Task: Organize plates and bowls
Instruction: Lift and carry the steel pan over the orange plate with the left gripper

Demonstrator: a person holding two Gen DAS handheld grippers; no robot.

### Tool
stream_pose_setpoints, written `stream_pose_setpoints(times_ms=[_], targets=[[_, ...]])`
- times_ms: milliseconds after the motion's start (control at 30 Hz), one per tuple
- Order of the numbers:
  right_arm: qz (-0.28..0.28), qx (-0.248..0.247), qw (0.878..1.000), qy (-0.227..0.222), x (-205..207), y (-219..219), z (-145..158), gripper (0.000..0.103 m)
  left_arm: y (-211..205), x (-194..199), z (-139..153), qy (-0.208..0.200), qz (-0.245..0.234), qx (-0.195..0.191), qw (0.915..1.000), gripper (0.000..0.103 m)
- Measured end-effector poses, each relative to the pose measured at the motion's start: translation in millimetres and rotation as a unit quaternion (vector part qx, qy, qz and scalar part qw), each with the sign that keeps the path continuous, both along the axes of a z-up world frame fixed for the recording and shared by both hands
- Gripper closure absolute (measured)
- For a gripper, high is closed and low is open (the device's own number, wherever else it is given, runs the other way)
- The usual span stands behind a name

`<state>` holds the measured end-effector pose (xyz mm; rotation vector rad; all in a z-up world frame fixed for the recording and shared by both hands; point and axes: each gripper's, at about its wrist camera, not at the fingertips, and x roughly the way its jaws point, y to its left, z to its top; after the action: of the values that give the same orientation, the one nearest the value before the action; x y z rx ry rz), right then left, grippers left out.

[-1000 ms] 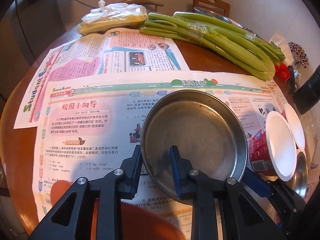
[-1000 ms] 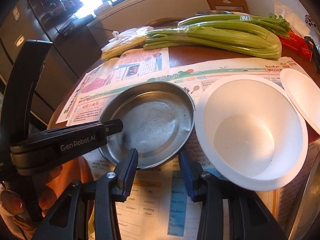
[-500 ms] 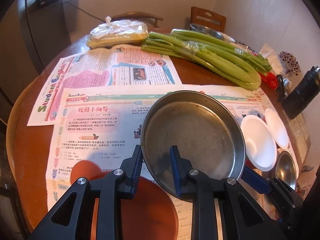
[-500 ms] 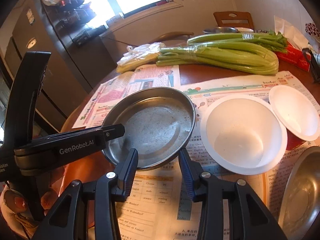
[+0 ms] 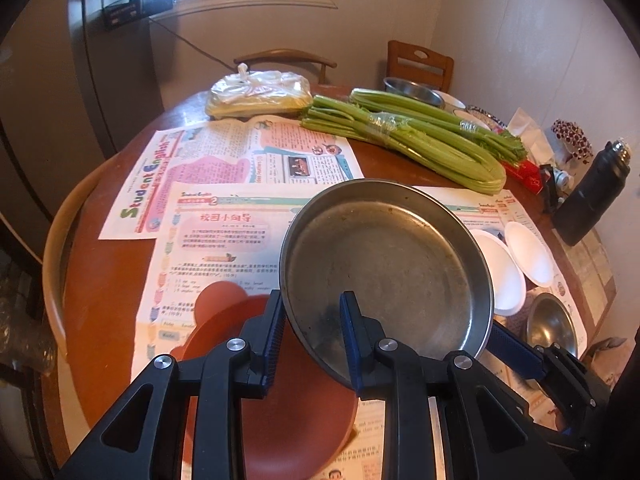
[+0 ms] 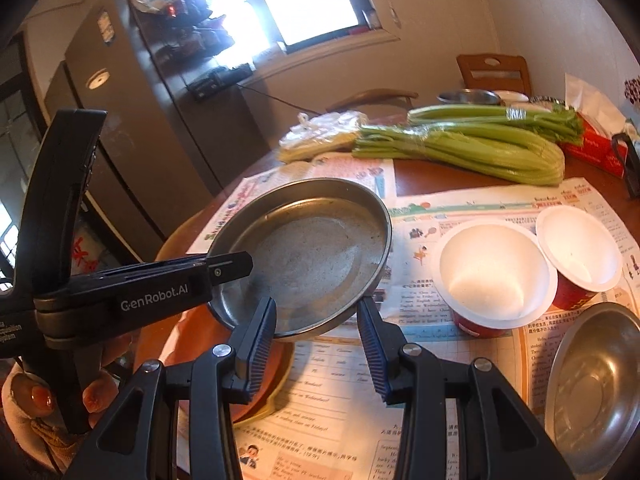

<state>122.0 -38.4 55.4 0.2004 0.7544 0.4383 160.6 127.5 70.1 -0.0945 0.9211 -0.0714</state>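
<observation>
A shallow steel plate point(image 5: 384, 264) hangs tilted above the table, and my left gripper point(image 5: 312, 304) is shut on its near rim, one finger inside and one outside. In the right wrist view the same steel plate point(image 6: 308, 252) floats just ahead of my right gripper point(image 6: 316, 320), which is open; the plate's rim lies between its fingers but the pads stay off it. Below lies a brown plate point(image 5: 280, 400). Two white-lined red bowls point(image 6: 496, 272) point(image 6: 580, 252) and a small steel bowl point(image 6: 596, 376) stand to the right.
Newspapers point(image 5: 224, 168) cover the round wooden table point(image 5: 104, 304). Celery bunches point(image 5: 420, 140) and a plastic bag of food point(image 5: 256, 96) lie at the back. A black bottle point(image 5: 592, 196) stands at the right edge. Two chairs point(image 5: 420, 60) and more bowls sit behind.
Both grippers have risen, and the steel plate has come up off the newspaper with the left one. The brown plate beneath has come into view. The bowls look smaller and farther.
</observation>
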Motion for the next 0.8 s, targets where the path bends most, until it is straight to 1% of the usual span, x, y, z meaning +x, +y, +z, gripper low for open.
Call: stream_pose_setpoints(times_ms=[233, 400, 600, 800], targets=[[0.018, -0.002, 1.000, -0.020, -21, 6, 13, 0.060, 6, -26, 12, -0.014, 0.014, 0.002, 0.9998, 0.075], [0.036, -0.008, 0.999, -0.030, -36, 13, 20, 0.060, 13, -41, 15, -0.019, 0.026, 0.004, 0.9995, 0.075], [0.060, -0.013, 0.998, -0.033, -47, 24, 21, 0.060, 24, -57, 11, -0.016, 0.044, 0.000, 0.9989, 0.075], [0.077, -0.022, 0.996, -0.029, -54, 34, 16, 0.060, 34, -69, -2, -0.009, 0.061, -0.010, 0.9980, 0.075]])
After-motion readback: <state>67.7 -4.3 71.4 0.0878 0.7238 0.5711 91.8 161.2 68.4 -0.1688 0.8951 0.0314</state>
